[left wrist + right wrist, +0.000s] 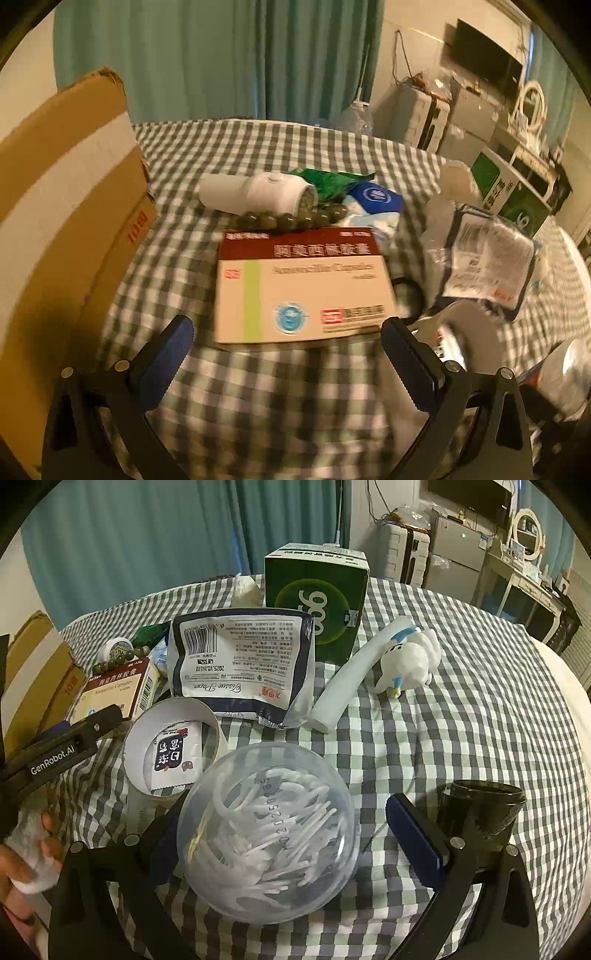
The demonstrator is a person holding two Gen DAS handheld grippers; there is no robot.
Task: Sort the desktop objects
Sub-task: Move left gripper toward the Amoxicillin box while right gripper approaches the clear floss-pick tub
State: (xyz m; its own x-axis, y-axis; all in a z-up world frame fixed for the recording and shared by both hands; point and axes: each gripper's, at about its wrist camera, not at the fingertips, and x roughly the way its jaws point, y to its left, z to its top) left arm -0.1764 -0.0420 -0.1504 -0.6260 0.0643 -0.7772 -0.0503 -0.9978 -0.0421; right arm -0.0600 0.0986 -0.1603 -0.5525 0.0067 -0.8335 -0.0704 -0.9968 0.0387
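My left gripper (286,341) is open, its jaws just short of a red and cream medicine box (301,286) lying flat on the checked cloth; the box also shows in the right wrist view (118,690). Behind it lie a string of green beads (291,219), a white jar on its side (258,192), a green packet (328,181) and a blue-white sachet (376,201). My right gripper (286,825) is open around a clear round tub of white floss picks (267,827), which sits between the jaws. The left gripper's body shows at the left of the right wrist view.
A cardboard box (62,206) stands at the left. A tissue pack (240,661), a white paper cup with a sachet (170,746), a green carton (317,598), a white tube (347,675), a white plush toy (410,661) and a dark jar (480,812) lie around.
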